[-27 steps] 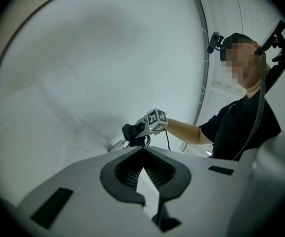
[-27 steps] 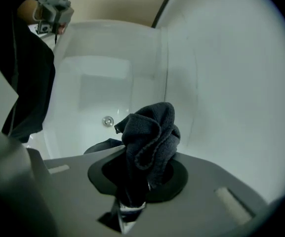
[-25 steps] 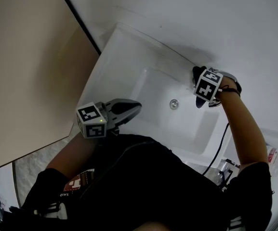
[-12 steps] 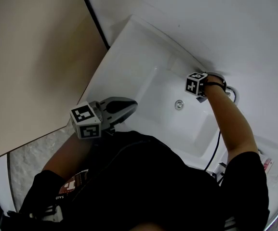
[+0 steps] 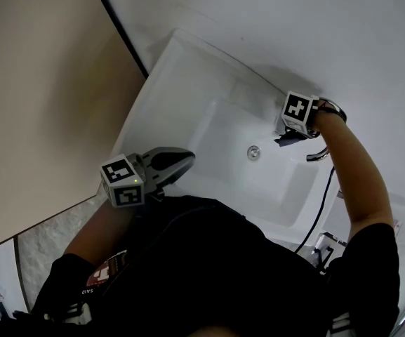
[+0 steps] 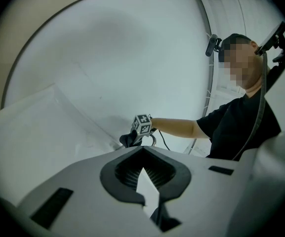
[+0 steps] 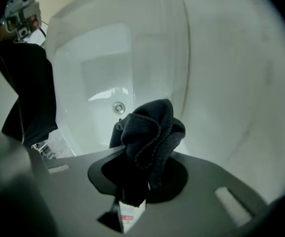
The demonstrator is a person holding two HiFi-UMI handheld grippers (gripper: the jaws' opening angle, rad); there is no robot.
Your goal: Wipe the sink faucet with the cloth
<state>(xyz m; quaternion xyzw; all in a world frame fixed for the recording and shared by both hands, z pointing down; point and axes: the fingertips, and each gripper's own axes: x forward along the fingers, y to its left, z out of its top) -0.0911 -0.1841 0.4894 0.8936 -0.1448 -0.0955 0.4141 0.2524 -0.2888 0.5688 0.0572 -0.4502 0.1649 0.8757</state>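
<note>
Hanging over the smooth white sink (image 5: 163, 90), the right gripper (image 5: 286, 137) is seen clamped on a dark cloth (image 7: 152, 127), just beside the curved chrome faucet (image 5: 319, 154), which is partly hidden by the gripper and the forearm. The cloth is bunched in soft, nubby folds, its long axis running out along the jaws toward the basin, where a round metal drain (image 5: 254, 152) is set. A white tag (image 7: 127, 220) is caught low between the jaws. The left gripper (image 5: 177, 161), jaws together with nothing between them, is held well apart at the sink's near edge.
</note>
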